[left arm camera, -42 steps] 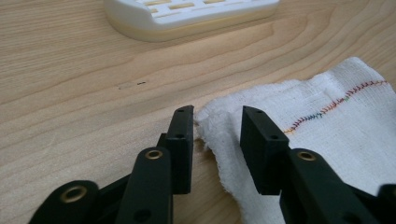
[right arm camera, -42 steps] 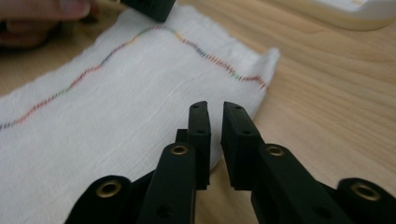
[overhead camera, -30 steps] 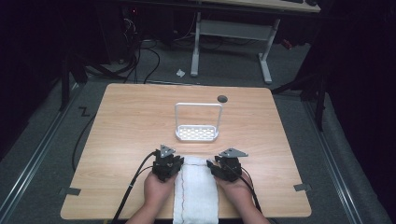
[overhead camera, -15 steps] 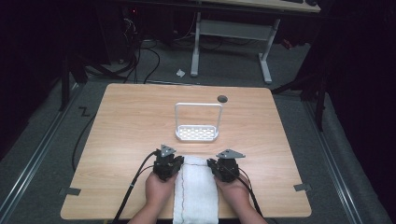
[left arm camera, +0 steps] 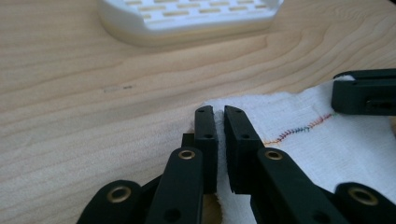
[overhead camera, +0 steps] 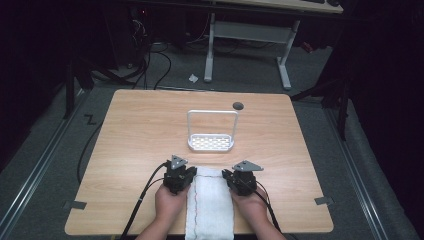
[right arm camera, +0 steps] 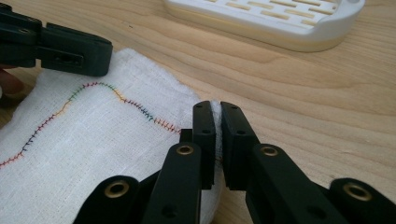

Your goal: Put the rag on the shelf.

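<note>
A white cloth (overhead camera: 210,207) with a coloured stitched line lies at the table's near edge, hanging over the front. My left gripper (overhead camera: 187,176) is shut on the cloth's far left corner (left arm camera: 215,103). My right gripper (overhead camera: 231,179) is shut on its far right corner (right arm camera: 215,105). In the left gripper view the jaws pinch the white cloth (left arm camera: 327,140) edge, and the other gripper's jaw (left arm camera: 366,92) shows at the right. In the right gripper view the cloth (right arm camera: 84,154) spreads leftward, with the other gripper's jaw (right arm camera: 56,44) at the top left.
A white slotted tray with a tall wire handle (overhead camera: 211,142) stands mid-table, just beyond the cloth. A small dark round hole (overhead camera: 238,105) sits near the table's far edge. Bare wood (overhead camera: 125,140) extends left and right. Cables trail off the near left.
Both grippers have shifted slightly nearer the front edge with the cloth corners; otherwise little differs.
</note>
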{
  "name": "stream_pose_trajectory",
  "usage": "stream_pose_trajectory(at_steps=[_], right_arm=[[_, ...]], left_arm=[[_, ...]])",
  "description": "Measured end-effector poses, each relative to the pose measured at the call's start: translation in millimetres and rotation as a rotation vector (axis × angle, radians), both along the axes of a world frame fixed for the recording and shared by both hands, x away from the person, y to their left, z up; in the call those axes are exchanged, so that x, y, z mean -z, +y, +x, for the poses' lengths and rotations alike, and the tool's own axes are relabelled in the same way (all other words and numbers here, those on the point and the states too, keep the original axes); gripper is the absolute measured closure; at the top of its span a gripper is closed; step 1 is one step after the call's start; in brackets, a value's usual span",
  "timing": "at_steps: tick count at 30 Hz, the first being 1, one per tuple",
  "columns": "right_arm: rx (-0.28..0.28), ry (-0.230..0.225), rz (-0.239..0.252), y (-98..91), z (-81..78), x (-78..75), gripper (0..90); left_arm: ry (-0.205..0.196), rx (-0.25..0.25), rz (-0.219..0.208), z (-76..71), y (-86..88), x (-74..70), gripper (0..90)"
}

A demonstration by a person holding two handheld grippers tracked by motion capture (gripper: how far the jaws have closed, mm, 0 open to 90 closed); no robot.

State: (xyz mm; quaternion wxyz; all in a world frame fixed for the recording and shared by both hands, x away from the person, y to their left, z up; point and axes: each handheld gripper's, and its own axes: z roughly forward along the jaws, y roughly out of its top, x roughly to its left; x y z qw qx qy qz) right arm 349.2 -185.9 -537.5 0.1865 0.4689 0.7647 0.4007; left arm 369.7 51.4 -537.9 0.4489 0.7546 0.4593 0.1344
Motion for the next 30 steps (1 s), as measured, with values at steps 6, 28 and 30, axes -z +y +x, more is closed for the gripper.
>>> stream_pose_trajectory(at_steps=[6,28,30], right_arm=[[-0.008,-0.075,0.028,-3.8,-3.1,-10.7,85.6],[0.033,-0.325,0.128,-3.4,3.0,-99.1,85.6],[0.03,-0.338,0.129,-3.6,3.9,-105.7,85.7]], left_arm=[[-0.05,-0.02,-0.033,-2.5,-2.4,-7.8,84.3],[-0.247,-0.046,-0.111,7.2,1.6,-100.2,84.4],[-0.264,-0.046,-0.115,8.8,2.5,-108.1,84.5]])
